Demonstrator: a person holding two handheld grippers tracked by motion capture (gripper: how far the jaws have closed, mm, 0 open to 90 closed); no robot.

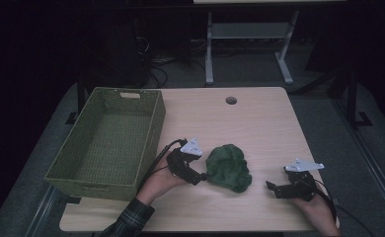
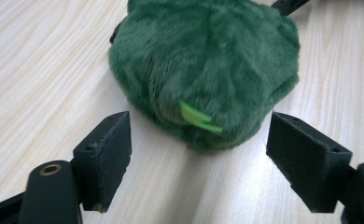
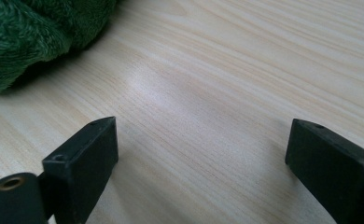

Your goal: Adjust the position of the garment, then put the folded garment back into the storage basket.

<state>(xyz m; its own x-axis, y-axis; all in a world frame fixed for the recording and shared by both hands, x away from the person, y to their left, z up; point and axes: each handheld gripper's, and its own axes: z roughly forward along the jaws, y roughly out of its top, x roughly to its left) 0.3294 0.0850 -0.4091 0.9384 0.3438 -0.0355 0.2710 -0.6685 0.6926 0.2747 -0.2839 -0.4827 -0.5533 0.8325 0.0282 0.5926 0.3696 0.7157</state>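
A dark green plush bundle [image 1: 229, 167] lies bunched on the light wooden table [image 1: 259, 123], near its front middle. My left gripper [image 1: 202, 177] sits just left of it, open. In the left gripper view the plush [image 2: 203, 65] with its small light-green tag [image 2: 196, 116] lies just beyond the wide-apart jaws of the left gripper [image 2: 199, 154], and the pads do not touch it. My right gripper [image 1: 270, 188] rests open to the right of the plush, apart from it. Bare wood lies between the jaws of the right gripper [image 3: 201, 158], with the plush [image 3: 31, 32] at the upper left.
A green woven basket [image 1: 110, 142] stands on the table's left side, right beside my left hand. A small round hole [image 1: 231, 100] sits near the table's far edge. A metal frame [image 1: 250, 44] and cables lie on the dark floor behind.
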